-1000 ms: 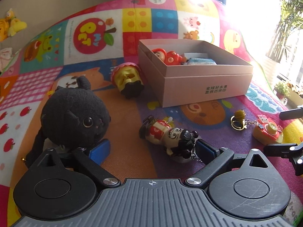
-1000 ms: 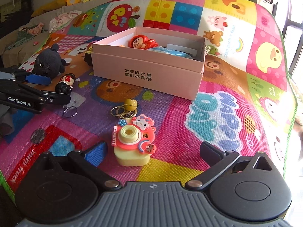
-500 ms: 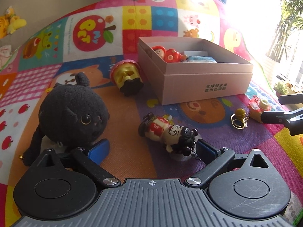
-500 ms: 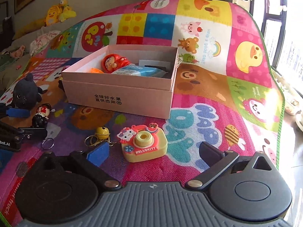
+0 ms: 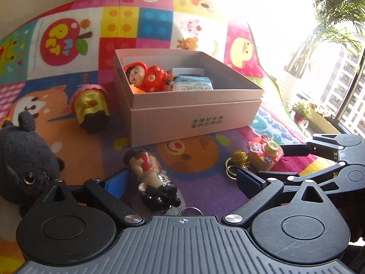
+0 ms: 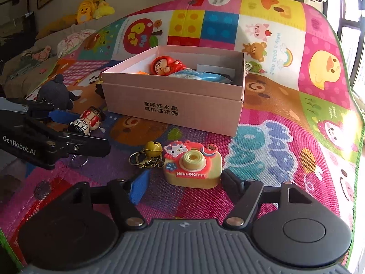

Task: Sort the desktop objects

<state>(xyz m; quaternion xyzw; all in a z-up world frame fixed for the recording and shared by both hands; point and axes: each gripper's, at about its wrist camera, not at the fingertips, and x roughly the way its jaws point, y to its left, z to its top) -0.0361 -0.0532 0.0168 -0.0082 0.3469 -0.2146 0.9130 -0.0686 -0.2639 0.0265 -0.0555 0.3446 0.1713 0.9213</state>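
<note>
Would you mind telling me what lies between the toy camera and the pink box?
Only bare play mat; in the right wrist view the toy camera and pink box stand apart, nothing between.

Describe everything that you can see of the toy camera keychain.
The toy camera keychain is cream-yellow, rubbery-looking, with a coral-red front, round lens, cat face and the words HELLOKITTY. It stands upright on the play mat, in front of the pink box. A chain joins it to a yellow bell. The closing right gripper brackets it; contact is unclear.

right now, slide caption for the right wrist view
Right gripper jaws closing around the Hello Kitty toy camera before the pink box.
</note>
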